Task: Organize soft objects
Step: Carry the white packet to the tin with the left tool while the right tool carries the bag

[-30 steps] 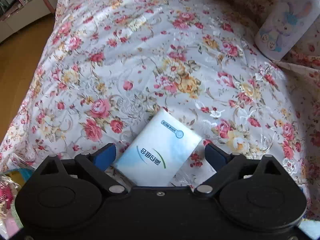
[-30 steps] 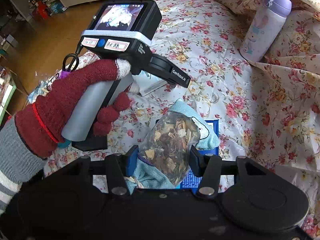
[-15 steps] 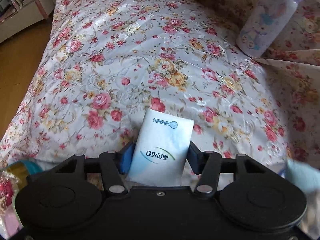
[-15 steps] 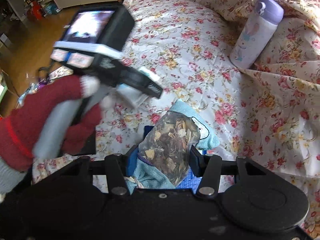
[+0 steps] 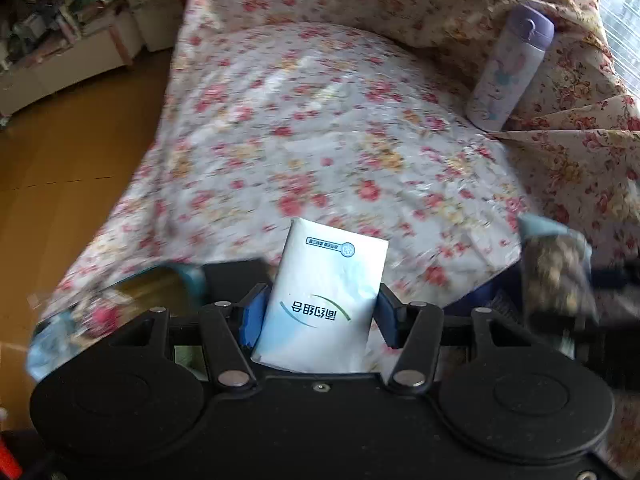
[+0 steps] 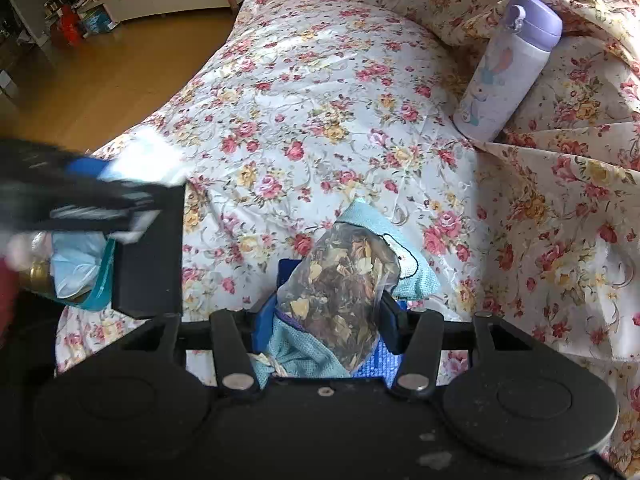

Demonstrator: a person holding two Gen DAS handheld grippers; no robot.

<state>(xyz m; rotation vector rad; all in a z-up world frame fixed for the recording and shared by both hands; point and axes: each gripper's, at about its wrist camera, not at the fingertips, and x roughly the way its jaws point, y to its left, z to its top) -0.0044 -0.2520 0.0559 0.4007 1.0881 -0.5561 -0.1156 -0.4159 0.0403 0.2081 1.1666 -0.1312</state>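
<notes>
My left gripper (image 5: 318, 312) is shut on a white tissue pack (image 5: 324, 296) with blue-green print and holds it above the floral bed cover (image 5: 320, 120). My right gripper (image 6: 326, 320) is shut on a clear bag of dried flowers (image 6: 340, 284) together with a light blue cloth (image 6: 408, 268). In the left wrist view the bag (image 5: 556, 276) and the right gripper show blurred at the right. In the right wrist view the left gripper (image 6: 80, 196) is a blur at the left.
A lavender bottle with a rabbit print (image 6: 504, 68) leans against the bedding folds at the back right; it also shows in the left wrist view (image 5: 508, 68). A teal-rimmed container with packets (image 6: 76, 268) sits at the bed's left edge. Wooden floor (image 6: 100, 76) lies to the left.
My left gripper shut on the tissue pack, lifted it off the bed and swung back and left. The right gripper kept its hold and barely moved.
</notes>
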